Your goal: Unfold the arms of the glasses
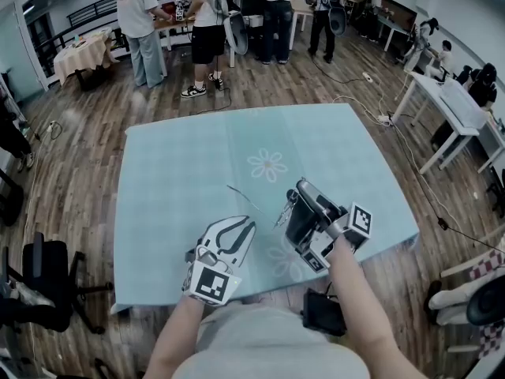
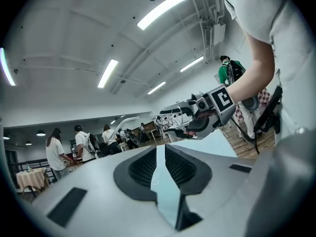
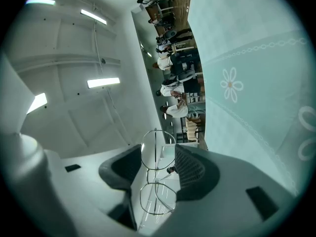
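At the left, the left gripper (image 1: 248,226) hovers over the near part of the cloth (image 1: 173,164), pointing away from the person. In the left gripper view its jaws (image 2: 160,154) stand a narrow slit apart, nearly meeting at the tips. Nothing sits between the pads, and only the pale teal cloth shows through the gap. Just ahead of its tips a thin line (image 1: 241,197) lies slantwise over the cloth. It may be one arm of the glasses, but I cannot tell whether it joins the frame. To the right of that, the glasses (image 1: 284,210) are up off the cloth, near a printed flower (image 1: 267,165), in the grip of the right gripper (image 1: 301,189). The right gripper view shows the thin wire frame (image 3: 156,180) pinched between the two dark pads of that gripper (image 3: 159,151). One lens ring stands out past the fingertips and the other sits deeper between the jaws. From the left gripper view the glasses (image 2: 173,116) show small, at the front of the right gripper (image 2: 190,125), well apart from the left jaws. Several people (image 1: 142,22) stand at the far end of the room.
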`<state>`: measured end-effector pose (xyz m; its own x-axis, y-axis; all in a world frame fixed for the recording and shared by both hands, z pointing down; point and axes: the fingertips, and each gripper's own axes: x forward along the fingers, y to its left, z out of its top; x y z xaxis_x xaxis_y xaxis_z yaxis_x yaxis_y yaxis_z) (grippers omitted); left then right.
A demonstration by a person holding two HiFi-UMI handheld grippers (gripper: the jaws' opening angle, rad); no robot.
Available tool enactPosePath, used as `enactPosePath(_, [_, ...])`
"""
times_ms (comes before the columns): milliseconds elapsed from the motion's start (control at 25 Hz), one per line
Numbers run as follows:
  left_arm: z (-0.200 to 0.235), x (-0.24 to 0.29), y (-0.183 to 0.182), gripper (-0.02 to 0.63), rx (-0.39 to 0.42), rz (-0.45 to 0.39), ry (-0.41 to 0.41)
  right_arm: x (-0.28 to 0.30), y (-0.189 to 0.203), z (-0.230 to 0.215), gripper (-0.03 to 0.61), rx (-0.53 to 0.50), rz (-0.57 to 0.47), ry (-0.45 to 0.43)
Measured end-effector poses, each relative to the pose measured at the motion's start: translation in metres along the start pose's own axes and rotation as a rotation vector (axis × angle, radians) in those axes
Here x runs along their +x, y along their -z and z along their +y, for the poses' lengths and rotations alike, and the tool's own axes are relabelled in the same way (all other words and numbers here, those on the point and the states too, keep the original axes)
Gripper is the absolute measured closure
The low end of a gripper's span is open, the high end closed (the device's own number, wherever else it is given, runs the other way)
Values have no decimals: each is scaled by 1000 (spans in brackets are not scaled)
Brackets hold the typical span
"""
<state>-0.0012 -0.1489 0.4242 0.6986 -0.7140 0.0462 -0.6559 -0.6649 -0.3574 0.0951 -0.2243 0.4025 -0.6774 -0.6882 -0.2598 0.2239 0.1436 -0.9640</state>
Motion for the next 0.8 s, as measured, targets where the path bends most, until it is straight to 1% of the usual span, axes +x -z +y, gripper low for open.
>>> enactPosePath(120, [-4,3,-7,552,-16,-30,11,2,-3,-2,364,-1,-34,-1])
enactPosePath(320, [3,7,-7,552,-34,-47,23,16,-11,-14,364,8,-99,21])
enactPosePath(520, [-5,14,-8,548,-42,-31,43,15,-21,-20,364,36,-174,20])
enactPosePath(680, [-10,23,-7,545,-26,-22,68,16,-20,-20,364,36,-178,18])
enactPosePath(800, [-6,27,-11,545,-36,-25,71,17,-19,-18,364,32,-178,18])
